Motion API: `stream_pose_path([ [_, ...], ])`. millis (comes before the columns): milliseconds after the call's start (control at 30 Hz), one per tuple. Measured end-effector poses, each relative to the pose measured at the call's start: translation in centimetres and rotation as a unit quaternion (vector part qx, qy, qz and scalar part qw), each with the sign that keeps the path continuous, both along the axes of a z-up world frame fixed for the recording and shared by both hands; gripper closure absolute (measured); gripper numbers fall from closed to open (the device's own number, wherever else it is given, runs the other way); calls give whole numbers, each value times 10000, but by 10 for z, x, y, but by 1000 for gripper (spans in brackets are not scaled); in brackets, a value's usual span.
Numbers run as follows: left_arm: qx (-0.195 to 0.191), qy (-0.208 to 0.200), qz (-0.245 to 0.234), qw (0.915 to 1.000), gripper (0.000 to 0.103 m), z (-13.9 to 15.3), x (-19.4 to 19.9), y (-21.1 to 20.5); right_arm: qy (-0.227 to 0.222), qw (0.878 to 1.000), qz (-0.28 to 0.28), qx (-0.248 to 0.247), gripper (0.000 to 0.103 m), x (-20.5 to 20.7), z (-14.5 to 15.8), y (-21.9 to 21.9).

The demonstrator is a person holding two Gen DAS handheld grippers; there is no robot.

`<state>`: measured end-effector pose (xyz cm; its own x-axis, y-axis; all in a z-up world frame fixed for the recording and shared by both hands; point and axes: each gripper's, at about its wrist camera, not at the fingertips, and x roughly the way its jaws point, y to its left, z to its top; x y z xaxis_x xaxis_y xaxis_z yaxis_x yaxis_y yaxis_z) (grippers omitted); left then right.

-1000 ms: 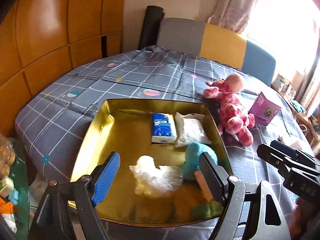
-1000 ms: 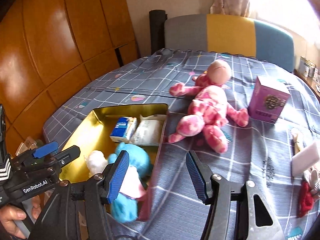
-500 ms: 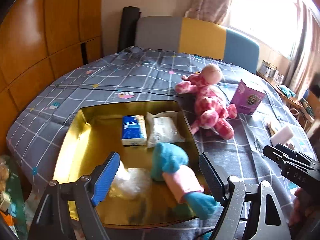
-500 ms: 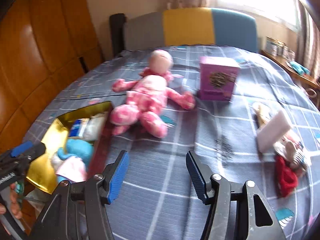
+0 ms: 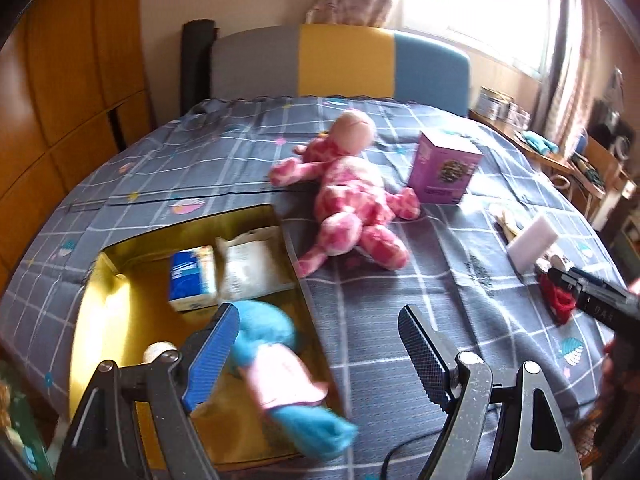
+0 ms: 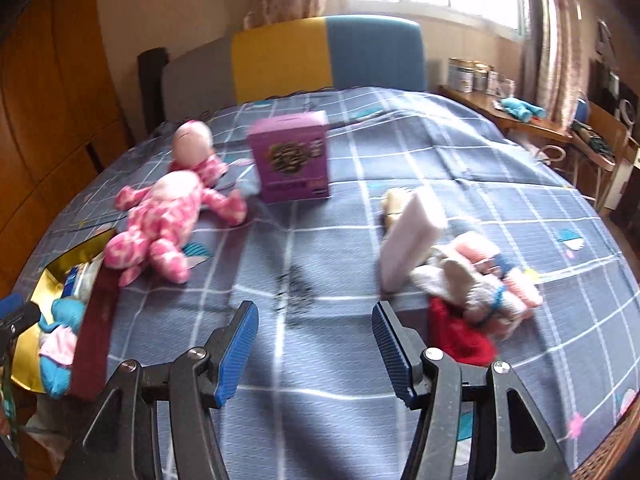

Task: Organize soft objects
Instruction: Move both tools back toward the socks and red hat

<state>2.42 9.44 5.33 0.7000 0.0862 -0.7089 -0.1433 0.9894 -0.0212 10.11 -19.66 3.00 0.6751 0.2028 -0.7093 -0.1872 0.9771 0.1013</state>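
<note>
A gold tray (image 5: 96,320) (image 6: 48,270) sits at the table's near left and holds a blue tissue pack (image 5: 191,278), a white packet (image 5: 250,266) and a blue-and-pink soft toy (image 5: 276,376) (image 6: 60,340). A pink spotted plush (image 5: 352,204) (image 6: 160,220) lies on the cloth just right of the tray. A heap of small soft pieces, red, white and pink (image 6: 476,292), lies at the right. My left gripper (image 5: 316,344) hangs open over the tray's right edge. My right gripper (image 6: 314,338) is open above bare cloth, left of the heap.
A purple box (image 5: 446,172) (image 6: 292,158) stands upright behind the plush. A white block (image 6: 408,240) (image 5: 532,242) leans by the heap. A grey, yellow and blue chair back (image 6: 320,56) stands behind the table. The table's right edge (image 6: 624,432) is near.
Both grippers have swung to the right across the table. The left view has left the tray's middle for its right edge. The right view has gone from the tray to the heap. Both stayed open.
</note>
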Motion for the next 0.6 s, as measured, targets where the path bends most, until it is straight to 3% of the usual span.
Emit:
stream_pose_path([
  [167,172,165,-283,9993,20,-6,19,-28,-156,9981,-582,-160,43,15,9,-45],
  [333,-18,392,-622,9973,20,-14,37,-51,-202,9898,-1386,-275,43,30,5,-93],
  [467,-105,510,-916,9944,20,-19,54,-74,-203,9810,-1923,120,43,33,4,-123],
  [600,-294,511,-1202,9910,20,-18,74,-101,-177,9762,-2100,503,43,32,4,-138],
])
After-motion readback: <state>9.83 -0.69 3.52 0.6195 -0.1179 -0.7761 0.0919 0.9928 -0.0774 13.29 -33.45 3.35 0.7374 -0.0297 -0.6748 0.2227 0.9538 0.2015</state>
